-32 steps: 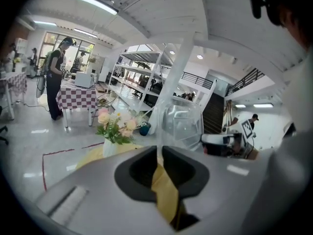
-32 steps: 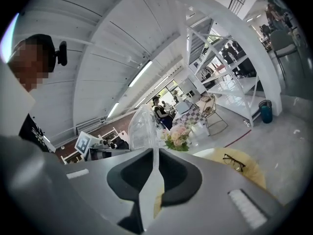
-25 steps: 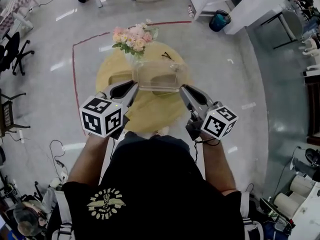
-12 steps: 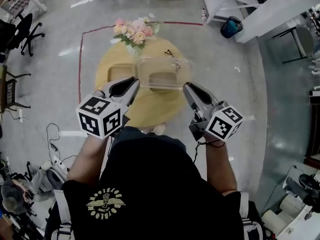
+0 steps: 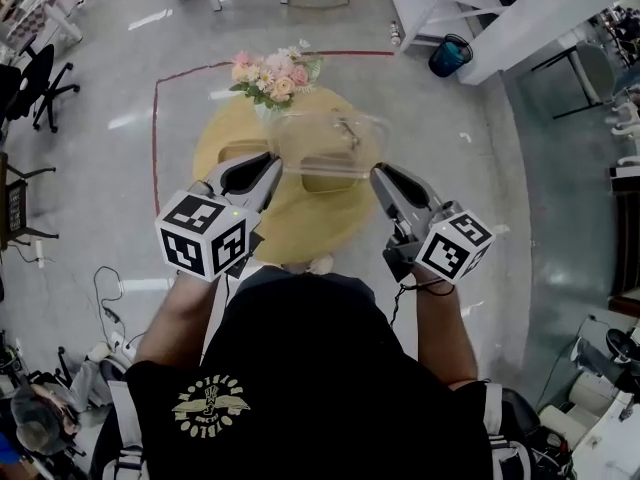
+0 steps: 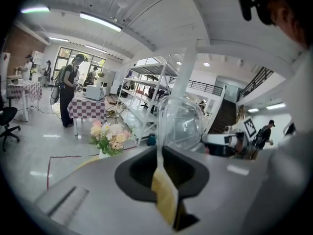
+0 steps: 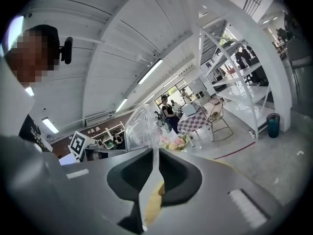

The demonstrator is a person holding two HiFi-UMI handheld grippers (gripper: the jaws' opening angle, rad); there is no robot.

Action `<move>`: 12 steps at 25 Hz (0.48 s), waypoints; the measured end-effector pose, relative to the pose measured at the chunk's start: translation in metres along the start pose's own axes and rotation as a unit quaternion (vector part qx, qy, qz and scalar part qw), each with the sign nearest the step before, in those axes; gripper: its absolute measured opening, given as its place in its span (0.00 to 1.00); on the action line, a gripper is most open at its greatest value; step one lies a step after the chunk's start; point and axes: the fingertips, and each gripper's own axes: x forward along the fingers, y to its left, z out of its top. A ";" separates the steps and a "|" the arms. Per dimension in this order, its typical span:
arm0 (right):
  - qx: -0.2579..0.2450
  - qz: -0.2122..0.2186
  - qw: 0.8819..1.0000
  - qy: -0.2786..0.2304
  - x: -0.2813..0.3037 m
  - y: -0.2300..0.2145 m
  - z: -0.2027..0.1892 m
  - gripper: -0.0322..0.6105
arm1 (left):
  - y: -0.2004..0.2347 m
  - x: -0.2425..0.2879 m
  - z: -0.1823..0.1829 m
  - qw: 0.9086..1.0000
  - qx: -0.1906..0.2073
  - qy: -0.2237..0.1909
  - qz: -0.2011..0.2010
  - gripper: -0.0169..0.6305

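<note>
A clear plastic box hangs in the air over a round yellow table, held at its two ends. My left gripper is shut on the box's left rim, and in the left gripper view the thin clear edge sits pinched between the jaws. My right gripper is shut on the right rim, with the box rising just past its jaws. A vase of pink and cream flowers stands at the table's far edge. Through the box I see glasses lying on the table.
Red tape marks a square on the floor round the table. A blue bin and white shelving stand at the far right. Office chairs are at the left. A person stands by a chequered table far off.
Both grippers, still shut on the clear box, have tipped upward a little. The yellow table and the glasses have dropped out of the right gripper view.
</note>
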 end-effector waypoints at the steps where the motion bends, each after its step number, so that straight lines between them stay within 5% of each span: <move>1: -0.002 -0.005 1.000 -0.001 0.001 0.001 0.002 0.11 | 0.001 0.000 0.002 1.000 0.001 -0.001 -0.006 0.08; 12: 0.000 -0.042 0.999 -0.006 0.008 0.009 -0.005 0.11 | 0.018 0.007 -0.002 0.999 0.000 0.018 -0.052 0.08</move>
